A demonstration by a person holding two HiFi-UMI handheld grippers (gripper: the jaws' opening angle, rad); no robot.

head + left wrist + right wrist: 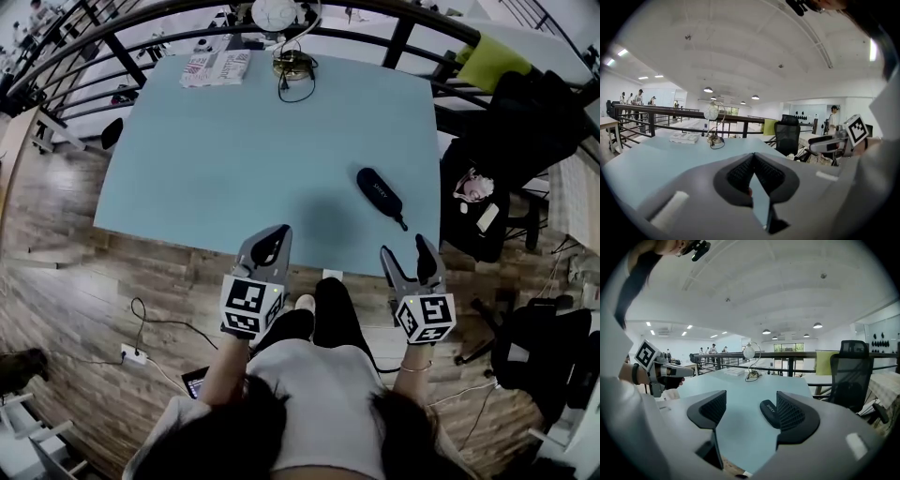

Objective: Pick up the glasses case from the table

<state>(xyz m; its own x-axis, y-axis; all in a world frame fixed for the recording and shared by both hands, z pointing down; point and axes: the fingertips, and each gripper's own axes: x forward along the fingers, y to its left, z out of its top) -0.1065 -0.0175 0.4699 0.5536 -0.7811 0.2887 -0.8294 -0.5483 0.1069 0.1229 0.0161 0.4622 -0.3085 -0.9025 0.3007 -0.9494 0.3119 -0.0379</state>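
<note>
The table (234, 159) is pale blue; the glasses case (380, 194) is black. The left gripper (277, 232) and right gripper (404, 248) are grey with black ribbed pads, each bearing black-and-white square markers. The floor (66, 281) is brown wood planking.

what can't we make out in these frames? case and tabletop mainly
- glasses case, right gripper view: its right end is hidden behind a pad of the open right gripper.
- Left gripper view: the case is not seen; the shut left gripper fills the lower frame.
- Print on the case, head view: too small to read.
- papers, head view: print too small.
</note>
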